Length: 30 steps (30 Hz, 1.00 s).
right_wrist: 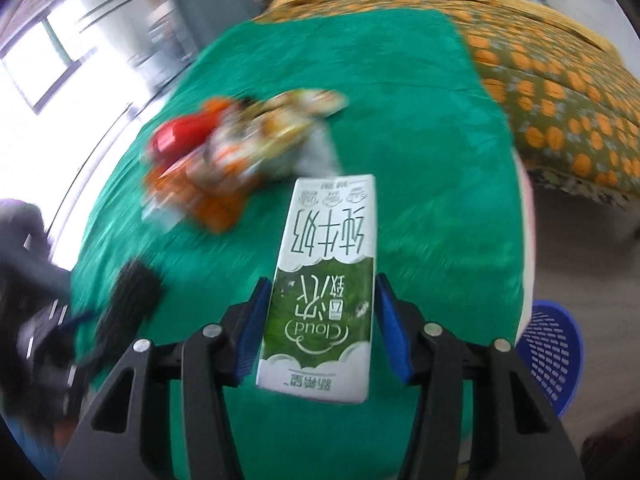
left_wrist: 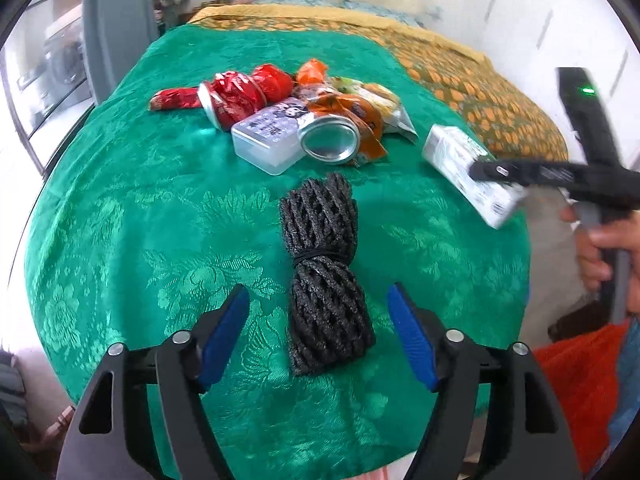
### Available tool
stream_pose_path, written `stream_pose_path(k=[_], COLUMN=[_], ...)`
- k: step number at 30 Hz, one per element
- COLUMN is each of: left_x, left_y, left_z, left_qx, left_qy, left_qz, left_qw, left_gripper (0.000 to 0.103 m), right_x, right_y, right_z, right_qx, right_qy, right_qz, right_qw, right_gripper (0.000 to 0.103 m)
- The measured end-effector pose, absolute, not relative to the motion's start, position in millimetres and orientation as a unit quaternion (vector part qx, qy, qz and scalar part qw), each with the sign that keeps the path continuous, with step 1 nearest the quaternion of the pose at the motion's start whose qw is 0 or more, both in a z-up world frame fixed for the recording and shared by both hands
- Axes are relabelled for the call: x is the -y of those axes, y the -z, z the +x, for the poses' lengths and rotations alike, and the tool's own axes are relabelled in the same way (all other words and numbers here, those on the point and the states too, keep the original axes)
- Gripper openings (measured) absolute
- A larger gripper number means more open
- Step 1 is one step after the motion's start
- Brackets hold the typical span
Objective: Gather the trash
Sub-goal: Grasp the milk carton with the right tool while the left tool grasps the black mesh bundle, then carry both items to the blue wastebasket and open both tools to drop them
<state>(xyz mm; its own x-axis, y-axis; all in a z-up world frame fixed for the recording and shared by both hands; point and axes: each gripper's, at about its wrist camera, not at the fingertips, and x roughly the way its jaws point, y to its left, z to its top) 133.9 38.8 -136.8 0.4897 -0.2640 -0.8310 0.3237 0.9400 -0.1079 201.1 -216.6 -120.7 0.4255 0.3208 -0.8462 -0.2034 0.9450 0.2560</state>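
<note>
A black foam net bundle (left_wrist: 320, 256), tied at its middle, lies on the green tablecloth (left_wrist: 160, 200). My left gripper (left_wrist: 318, 292) stands open astride its near end, with neither blue pad touching it. A white and green milk carton (right_wrist: 324, 280) sits between the pads of my right gripper (right_wrist: 322, 282), and both pads press its sides. In the left wrist view the same carton (left_wrist: 452, 152) is at the table's right edge under the right gripper (left_wrist: 492, 170), which a hand holds. The net bundle (right_wrist: 132, 300) is blurred at the left of the right wrist view.
A pile of trash lies at the table's middle: a crushed red can (left_wrist: 232, 100), a clear plastic box (left_wrist: 268, 140), an orange can (left_wrist: 332, 142) and wrappers. A blue mesh basket (right_wrist: 552, 352) stands on the floor to the right. A bed with an orange-patterned cover (left_wrist: 480, 80) lies behind.
</note>
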Motion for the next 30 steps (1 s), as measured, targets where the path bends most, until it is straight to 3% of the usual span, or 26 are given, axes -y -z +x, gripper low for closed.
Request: stream_pose_path(k=[6, 9, 11, 12, 13, 14, 15, 21, 30], left_x=[-30, -25, -22, -20, -19, -19, -20, 5, 161], left_y=[147, 151, 151, 151, 151, 151, 150, 121, 100], left_z=[146, 153, 157, 157, 157, 157, 157, 139, 132], left_qx=[-0.491, -0.5, -0.501, -0.502, -0.503, -0.505, -0.504, -0.479, -0.466], left_qy=[0.172, 0.172, 0.172, 0.17, 0.169, 0.166, 0.162, 0.193, 0.324], left_qz=[0.065, 0.071, 0.077, 0.08, 0.081, 0.081, 0.077, 0.041, 0.021], left_qw=[0.852, 0.846, 0.845, 0.844, 0.844, 0.843, 0.845, 0.855, 0.823], left_gripper=[0.072, 0.07, 0.062, 0.056, 0.035, 0.035, 0.033, 0.031, 0.032], right_x=[197, 191, 188, 188, 187, 186, 186, 233, 407], right_y=[129, 128, 125, 126, 126, 126, 125, 98, 113], right_z=[169, 173, 178, 181, 183, 181, 181, 166, 151], right_qx=[-0.54, -0.535, -0.53, -0.53, -0.529, -0.527, -0.525, -0.478, -0.47], right_qy=[-0.18, -0.175, -0.176, -0.175, -0.172, -0.17, -0.165, -0.155, -0.03], right_qz=[-0.01, -0.026, -0.019, -0.018, -0.019, -0.022, -0.024, 0.03, 0.102], right_qw=[0.822, 0.826, 0.829, 0.83, 0.831, 0.833, 0.835, 0.864, 0.876], right_gripper=[0.05, 0.068, 0.072, 0.072, 0.063, 0.051, 0.048, 0.048, 0.048])
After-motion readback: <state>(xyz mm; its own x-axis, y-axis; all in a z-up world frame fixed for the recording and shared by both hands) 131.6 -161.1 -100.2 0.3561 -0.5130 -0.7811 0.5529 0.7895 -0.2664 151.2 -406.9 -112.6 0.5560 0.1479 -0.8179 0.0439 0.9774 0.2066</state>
